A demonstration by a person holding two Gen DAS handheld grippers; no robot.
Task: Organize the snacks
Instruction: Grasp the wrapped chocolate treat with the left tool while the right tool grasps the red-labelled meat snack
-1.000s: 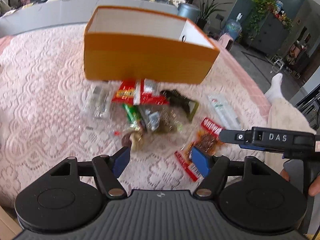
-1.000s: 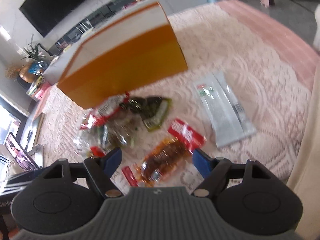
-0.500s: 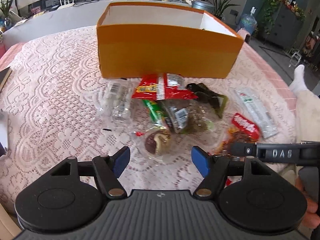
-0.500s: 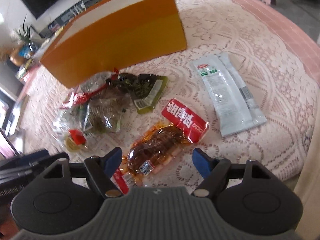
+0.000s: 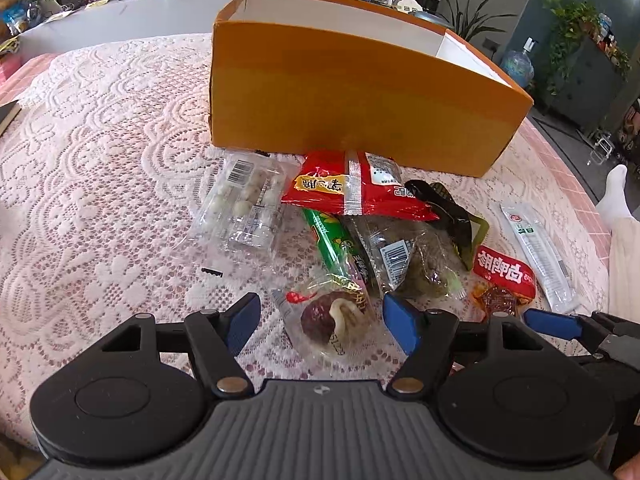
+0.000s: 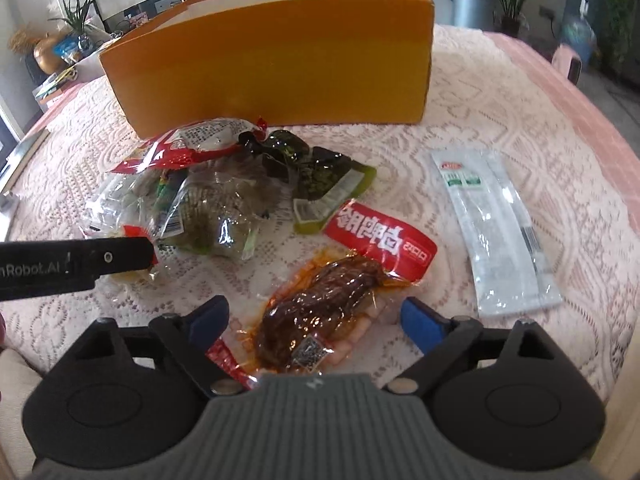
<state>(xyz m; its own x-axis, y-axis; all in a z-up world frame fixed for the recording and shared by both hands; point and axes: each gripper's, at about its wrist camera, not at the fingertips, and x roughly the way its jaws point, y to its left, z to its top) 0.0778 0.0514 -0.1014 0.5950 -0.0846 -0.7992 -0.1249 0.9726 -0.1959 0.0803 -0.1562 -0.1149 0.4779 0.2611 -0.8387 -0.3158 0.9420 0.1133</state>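
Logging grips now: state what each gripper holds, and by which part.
Nothing is held. The left gripper is open around a date snack; the right gripper, jaws just opened wider, straddles a meat pack.

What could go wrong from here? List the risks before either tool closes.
1. The left tool straddles a clear date packet that overlaps the green stick; closing may drag the pile.
2. The right tool, whose jaws have just been opening, brackets a slick sauced meat pouch; it could slip or tear.
3. Both tools sit close together, so they may collide on the way to the orange box.
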